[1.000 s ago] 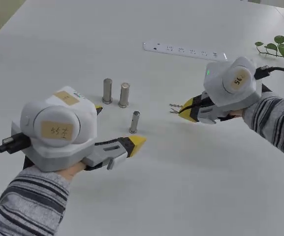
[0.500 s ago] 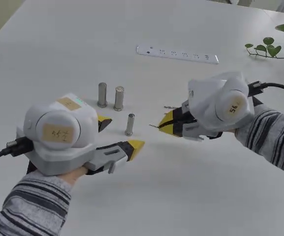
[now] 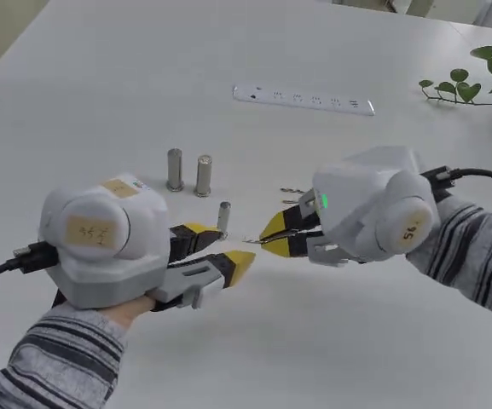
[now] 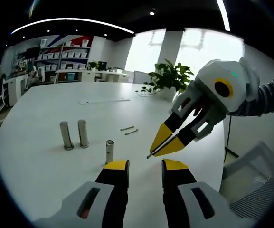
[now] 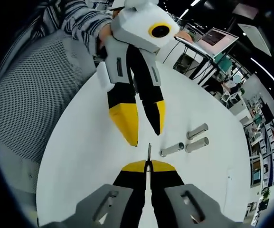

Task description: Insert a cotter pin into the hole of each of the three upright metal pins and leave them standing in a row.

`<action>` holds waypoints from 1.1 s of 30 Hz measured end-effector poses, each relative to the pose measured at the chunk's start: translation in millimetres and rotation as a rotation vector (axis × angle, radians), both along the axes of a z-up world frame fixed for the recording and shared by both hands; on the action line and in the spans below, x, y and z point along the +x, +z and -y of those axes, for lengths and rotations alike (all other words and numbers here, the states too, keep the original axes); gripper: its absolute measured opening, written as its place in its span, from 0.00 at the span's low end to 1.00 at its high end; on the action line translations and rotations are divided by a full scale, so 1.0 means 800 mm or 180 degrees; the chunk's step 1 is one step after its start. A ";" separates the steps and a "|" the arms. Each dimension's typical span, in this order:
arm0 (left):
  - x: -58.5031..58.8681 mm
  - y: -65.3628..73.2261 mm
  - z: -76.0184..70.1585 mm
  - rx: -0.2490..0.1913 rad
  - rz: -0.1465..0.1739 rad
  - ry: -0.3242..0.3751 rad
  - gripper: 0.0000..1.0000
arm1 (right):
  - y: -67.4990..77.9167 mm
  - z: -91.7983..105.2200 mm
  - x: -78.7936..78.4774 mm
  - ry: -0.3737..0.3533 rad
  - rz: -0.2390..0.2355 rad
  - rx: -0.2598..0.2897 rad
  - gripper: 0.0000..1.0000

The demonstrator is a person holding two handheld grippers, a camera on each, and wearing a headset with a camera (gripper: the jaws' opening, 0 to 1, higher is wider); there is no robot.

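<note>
Three upright metal pins stand on the white table: two side by side [image 3: 175,169] [image 3: 204,175] and a shorter one [image 3: 224,219] nearer me. In the head view my left gripper [image 3: 218,247] is open, its yellow tips just short of the near pin [image 4: 109,151]. My right gripper [image 3: 280,235] is shut on a cotter pin [image 3: 252,241] that pokes out leftward, close to the left gripper's tips. The right gripper view shows the cotter pin [image 5: 148,154] between its shut jaws, with the near pin [image 5: 172,149] just beyond. Two loose cotter pins [image 4: 128,129] lie behind.
A white power strip [image 3: 303,98] lies across the far side of the table. A trailing green plant [image 3: 471,85] sits at the far right edge. Cables run from both grippers. Bare table surface [image 3: 101,102] stretches left of the pins.
My right gripper has come leftward from the loose cotter pins, carrying one cotter pin up to the left gripper's tips. The left gripper has shifted slightly toward the near pin.
</note>
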State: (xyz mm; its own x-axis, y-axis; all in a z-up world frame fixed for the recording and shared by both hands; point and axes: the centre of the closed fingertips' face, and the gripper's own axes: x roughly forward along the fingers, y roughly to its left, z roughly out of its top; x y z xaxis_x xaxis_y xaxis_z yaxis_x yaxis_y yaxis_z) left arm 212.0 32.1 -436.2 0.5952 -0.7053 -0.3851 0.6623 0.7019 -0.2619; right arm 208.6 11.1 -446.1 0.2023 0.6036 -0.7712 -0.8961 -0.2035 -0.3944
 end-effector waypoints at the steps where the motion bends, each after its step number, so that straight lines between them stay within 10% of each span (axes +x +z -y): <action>1: -0.001 0.000 0.002 -0.0029 -0.0021 -0.0020 0.22 | 0.001 -0.001 -0.003 0.0018 0.0001 0.0013 0.00; 33: -0.010 0.011 0.017 -0.0497 -0.0205 -0.0113 0.00 | 0.018 -0.013 -0.019 0.0018 -0.0032 0.0288 0.00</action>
State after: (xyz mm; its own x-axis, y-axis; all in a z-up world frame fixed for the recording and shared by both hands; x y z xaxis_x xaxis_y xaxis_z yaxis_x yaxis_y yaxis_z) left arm 204.0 18.5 -427.2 0.5465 -0.7797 -0.3057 0.6643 0.6259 -0.4086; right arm 193.1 21.8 -431.5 0.1913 0.6720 -0.7155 -0.8990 -0.1726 -0.4024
